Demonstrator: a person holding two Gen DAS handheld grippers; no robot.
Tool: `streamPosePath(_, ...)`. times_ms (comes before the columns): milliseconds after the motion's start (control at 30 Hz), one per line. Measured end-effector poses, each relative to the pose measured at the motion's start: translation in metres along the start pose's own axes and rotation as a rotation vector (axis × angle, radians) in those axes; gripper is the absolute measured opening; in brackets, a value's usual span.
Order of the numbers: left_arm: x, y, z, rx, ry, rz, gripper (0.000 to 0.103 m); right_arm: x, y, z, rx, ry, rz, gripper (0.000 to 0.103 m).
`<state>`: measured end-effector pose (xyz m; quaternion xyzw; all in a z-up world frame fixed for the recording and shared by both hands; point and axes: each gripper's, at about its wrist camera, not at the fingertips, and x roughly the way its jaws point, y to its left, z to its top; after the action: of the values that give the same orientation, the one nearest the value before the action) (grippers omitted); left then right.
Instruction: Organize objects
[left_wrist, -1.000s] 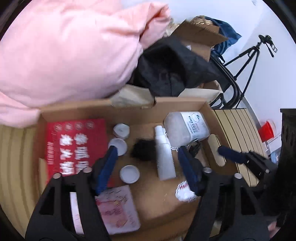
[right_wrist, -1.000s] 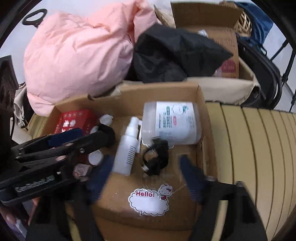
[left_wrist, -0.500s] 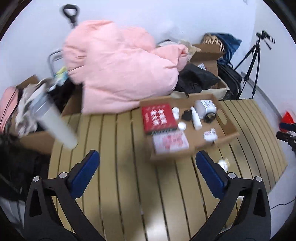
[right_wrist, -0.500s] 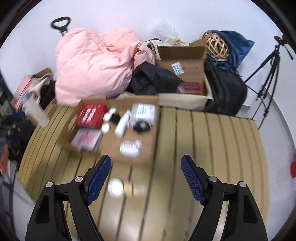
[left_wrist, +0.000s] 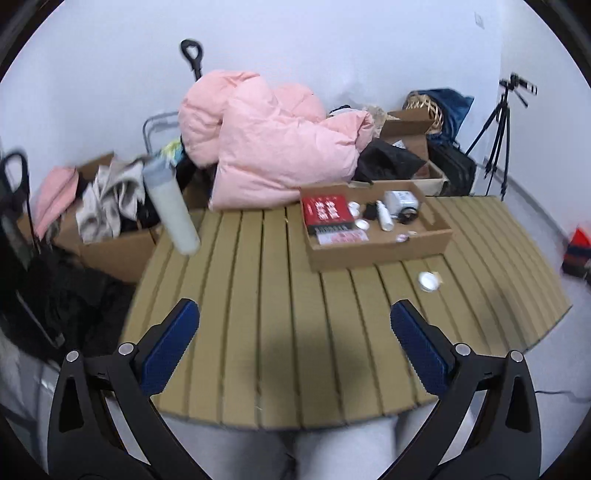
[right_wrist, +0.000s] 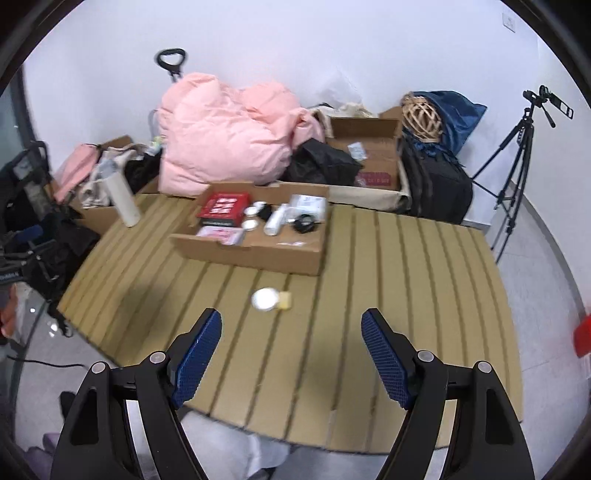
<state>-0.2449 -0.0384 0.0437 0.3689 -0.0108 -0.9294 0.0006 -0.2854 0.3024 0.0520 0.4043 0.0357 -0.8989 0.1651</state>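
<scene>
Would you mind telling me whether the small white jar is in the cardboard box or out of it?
Out. The white jar lies on the slatted table in front of the cardboard box, clear of its front wall.

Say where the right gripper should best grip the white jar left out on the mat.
Probably across the jar's round white lid, coming from above with the right gripper. It lies low on the mat, and a yellowish piece touches its right side, so close front-to-back.
</scene>
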Motion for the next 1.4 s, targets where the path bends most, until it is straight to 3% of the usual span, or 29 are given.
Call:
streamPosePath(133,-0.028,-0.01,-0.048,-0.053,0.051,-0.014,0.103,-0.018,0.03,-0.053,-0.048,0.0,0.075,0.082)
streamPosePath(333,-0.09,-0.03,-0.122,-0.095,-0.025,-0.018,0.103,-0.055,0.054,-0.132,0.006,-0.005,0.101,0.082)
streamPosePath(533,-0.105,-0.073,-0.136,0.059,-0.044,-0.029,0.103,-0.061,0.067,-0.178,0.072,0.0,0.057,0.082)
streamPosePath(800,-0.087,-0.063,-0.146,0.022,0.03,-0.061,0.103,-0.054,0.067,-0.186,0.097,-0.004,0.047,0.082)
streamPosePath(967,-0.031,-0.086,-0.142,0.096,0.046,-0.126,0.103,-0.04,0.053,-0.182,0.131,-0.054,0.073,0.082)
streamPosePath(1100,0.033,-0.119,-0.122,0.174,0.047,-0.251,0.103,0.002,0.028,-0.166,0.142,-0.014,0.065,0.082)
streamPosePath(1267,0.132,-0.156,-0.082,0.137,0.07,-0.284,0.102,0.064,-0.01,-0.127,0.145,-0.001,0.087,0.081)
streamPosePath(1400,0.205,-0.186,-0.054,0.143,0.122,-0.314,0.099,0.126,-0.037,-0.09,0.117,0.035,0.081,0.067)
